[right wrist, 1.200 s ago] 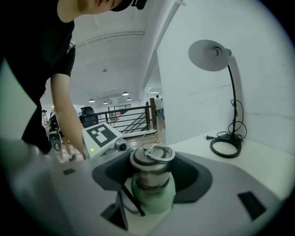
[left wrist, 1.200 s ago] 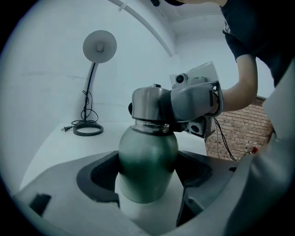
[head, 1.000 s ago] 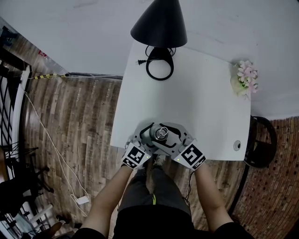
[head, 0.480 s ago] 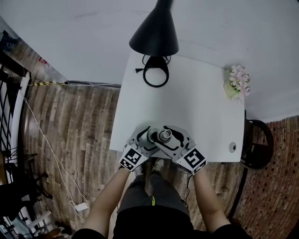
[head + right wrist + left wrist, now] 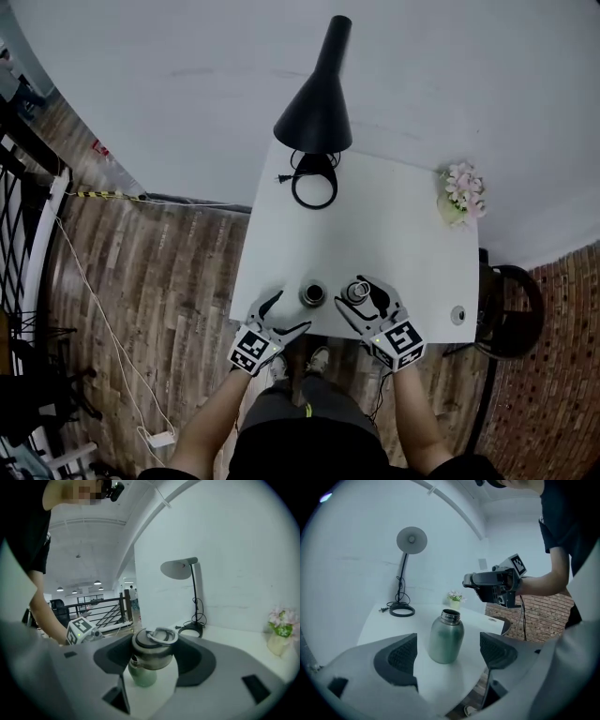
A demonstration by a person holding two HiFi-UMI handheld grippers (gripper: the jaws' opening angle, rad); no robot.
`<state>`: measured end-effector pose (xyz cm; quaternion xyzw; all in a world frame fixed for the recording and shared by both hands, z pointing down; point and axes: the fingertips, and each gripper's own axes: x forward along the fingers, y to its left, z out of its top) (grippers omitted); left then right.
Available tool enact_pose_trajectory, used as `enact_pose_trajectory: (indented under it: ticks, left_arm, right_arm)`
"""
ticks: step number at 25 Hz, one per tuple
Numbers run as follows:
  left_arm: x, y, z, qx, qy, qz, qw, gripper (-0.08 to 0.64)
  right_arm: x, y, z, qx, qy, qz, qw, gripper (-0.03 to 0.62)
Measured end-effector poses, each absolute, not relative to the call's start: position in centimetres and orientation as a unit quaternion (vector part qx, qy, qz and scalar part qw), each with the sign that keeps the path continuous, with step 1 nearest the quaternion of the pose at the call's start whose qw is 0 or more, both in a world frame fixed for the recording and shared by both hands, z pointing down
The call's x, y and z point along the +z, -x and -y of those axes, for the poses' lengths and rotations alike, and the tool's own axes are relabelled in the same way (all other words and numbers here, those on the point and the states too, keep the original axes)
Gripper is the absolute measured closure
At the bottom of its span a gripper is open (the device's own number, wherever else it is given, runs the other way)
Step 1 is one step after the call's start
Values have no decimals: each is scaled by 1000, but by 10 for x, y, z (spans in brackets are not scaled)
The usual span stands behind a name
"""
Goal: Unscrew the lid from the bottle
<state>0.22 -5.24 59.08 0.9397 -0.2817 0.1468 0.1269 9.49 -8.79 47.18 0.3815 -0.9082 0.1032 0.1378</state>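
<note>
**Head view.** A white surface (image 5: pixel 375 234) fills the centre of the frame. The bottle (image 5: pixel 312 293) stands upright near the surface's lower edge, its mouth uncovered. Just right of it, and apart from it, the right gripper (image 5: pixel 357 293) is clamped on the lid (image 5: pixel 354 290). The left gripper (image 5: pixel 291 312) lies lower left of the bottle, jaws apart with nothing between them. A black lamp (image 5: pixel 317 112) and a coiled cord (image 5: pixel 314 180) occupy the upper centre, and a flower pot (image 5: pixel 462 195) sits at the upper right.

**Left gripper view.** Both jaws stand wide apart along the lower frame. The bottle (image 5: pixel 446 637) stands beyond them at centre, untouched, its neck open. The right gripper (image 5: pixel 492 585) is at upper right, higher than the bottle's mouth.

**Right gripper view.** The pads press on both sides of the lid (image 5: pixel 152 646), which carries a ring on top. The bottle (image 5: pixel 142 674) shows partly below and behind it. The left gripper's marker cube (image 5: pixel 79 629) appears at left.
</note>
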Motion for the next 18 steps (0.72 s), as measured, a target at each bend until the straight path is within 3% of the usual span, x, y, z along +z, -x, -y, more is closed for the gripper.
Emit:
enact_pose_trajectory:
  ticks: [10,11,13,18]
  left_arm:
    - [561,30,52,129,-917,343,155,167]
    - [557,30,51,129,-917,344,153,185]
    - [549,32,50,126,-917,347,148,323]
    - [521,39,55,111,-913,370,132,470]
  right_arm:
    - [450,-124,75,110,-437,884,127,327]
    - [447,-129,73,113,-442,881,124,327]
    - [439,-137,70,119,-453,876,115,327]
    - [420,-159,65,118,-480,862,108,327]
